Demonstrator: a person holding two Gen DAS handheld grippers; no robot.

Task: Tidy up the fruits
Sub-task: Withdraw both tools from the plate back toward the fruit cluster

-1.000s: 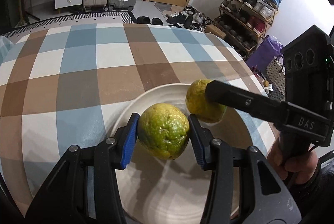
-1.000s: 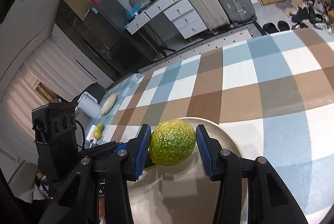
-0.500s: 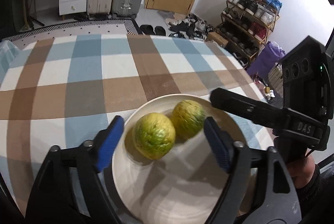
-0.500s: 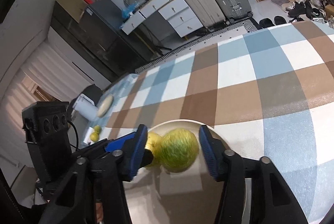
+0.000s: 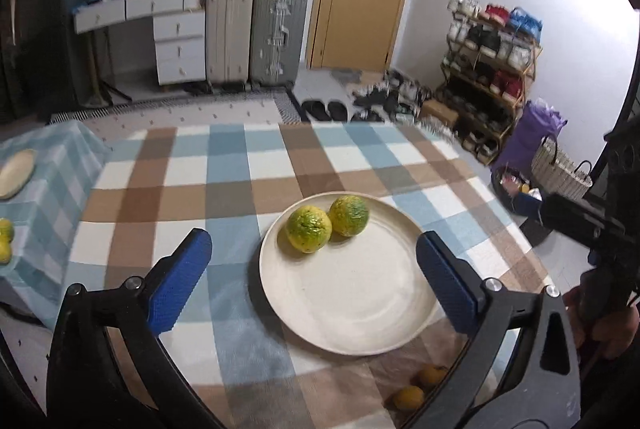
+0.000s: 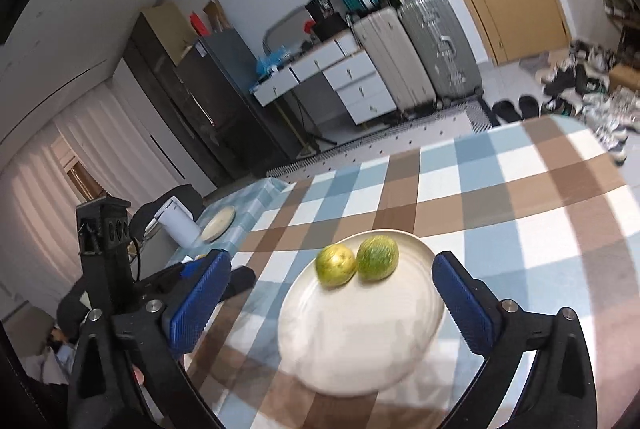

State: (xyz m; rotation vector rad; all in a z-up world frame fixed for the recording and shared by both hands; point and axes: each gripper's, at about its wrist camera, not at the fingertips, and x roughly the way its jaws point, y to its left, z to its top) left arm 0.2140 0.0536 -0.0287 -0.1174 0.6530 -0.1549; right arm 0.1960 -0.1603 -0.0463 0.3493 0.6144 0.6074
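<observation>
The left gripper (image 5: pixel 312 269) is hovering with its jaws spread wide, holding nothing. Two fruits (image 5: pixel 309 229) are sitting touching at the plate's (image 5: pixel 360 309) far edge. The right gripper (image 6: pixel 332 301) is likewise gaping empty.

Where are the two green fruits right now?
Both green fruits sit touching each other at the far edge of the cream plate on the checked tablecloth, ahead of both open grippers in each wrist view.

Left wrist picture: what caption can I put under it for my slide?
Two green-yellow fruits sit touching on a cream plate atop a checked tablecloth, with the open left gripper above.
</observation>
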